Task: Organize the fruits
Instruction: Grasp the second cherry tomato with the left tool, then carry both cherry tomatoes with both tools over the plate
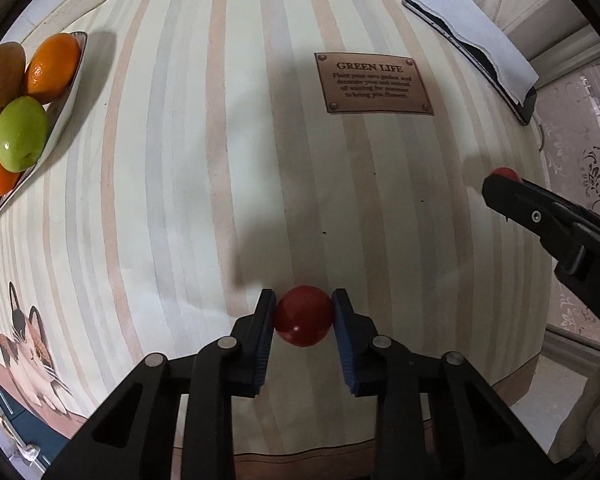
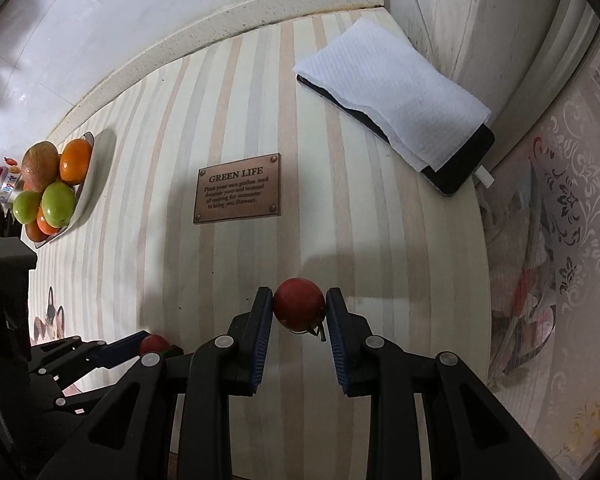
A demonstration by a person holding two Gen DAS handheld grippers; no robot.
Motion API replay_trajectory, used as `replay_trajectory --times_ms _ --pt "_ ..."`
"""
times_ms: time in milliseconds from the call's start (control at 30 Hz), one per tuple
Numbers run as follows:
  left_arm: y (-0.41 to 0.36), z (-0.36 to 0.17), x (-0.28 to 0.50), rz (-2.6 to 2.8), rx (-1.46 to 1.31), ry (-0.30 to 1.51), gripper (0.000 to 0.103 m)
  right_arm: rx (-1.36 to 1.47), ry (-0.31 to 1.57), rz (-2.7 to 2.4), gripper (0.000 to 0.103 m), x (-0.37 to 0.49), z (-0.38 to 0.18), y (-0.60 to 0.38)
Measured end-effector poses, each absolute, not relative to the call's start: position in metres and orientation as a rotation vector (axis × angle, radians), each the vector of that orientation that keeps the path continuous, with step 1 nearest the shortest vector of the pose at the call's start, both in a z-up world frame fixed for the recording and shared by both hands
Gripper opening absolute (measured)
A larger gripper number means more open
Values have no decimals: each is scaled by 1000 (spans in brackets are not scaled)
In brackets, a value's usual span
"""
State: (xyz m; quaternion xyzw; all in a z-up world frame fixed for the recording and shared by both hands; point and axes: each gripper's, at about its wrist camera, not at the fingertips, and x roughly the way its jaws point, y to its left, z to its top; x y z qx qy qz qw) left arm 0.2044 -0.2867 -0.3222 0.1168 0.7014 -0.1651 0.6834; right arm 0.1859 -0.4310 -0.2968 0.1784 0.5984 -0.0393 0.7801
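Observation:
My left gripper [image 1: 304,308] is shut on a small red tomato [image 1: 303,315] and holds it above the striped tablecloth. My right gripper [image 2: 299,307] is shut on a second red tomato [image 2: 299,303] with a green stem. In the left wrist view the right gripper [image 1: 500,182] comes in from the right with its tomato [image 1: 507,173] peeking past the tip. In the right wrist view the left gripper [image 2: 148,342] shows at lower left with its tomato [image 2: 153,344]. A white plate [image 1: 66,110] at far left holds oranges, green apples [image 1: 21,133] and a kiwi; it also shows in the right wrist view [image 2: 87,188].
A printed brown "GREEN LIFE" label [image 1: 374,83] lies on the striped tablecloth [image 1: 180,200]. A dark phone under a white paper towel [image 2: 396,92] lies at the far right near the wall. The table's right edge [image 2: 486,260] drops off to a patterned floor. A cat print [image 1: 30,344] is at lower left.

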Motion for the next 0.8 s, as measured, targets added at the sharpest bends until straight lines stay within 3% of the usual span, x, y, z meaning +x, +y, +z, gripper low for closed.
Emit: replay_trajectory --times_ms 400,800 --pt "-228 -283 226 -355 126 1518 26 381 1242 -44 30 192 -265 -412" --pt "-66 -212 270 -155 -173 1383 26 351 1189 209 30 245 -230 -294"
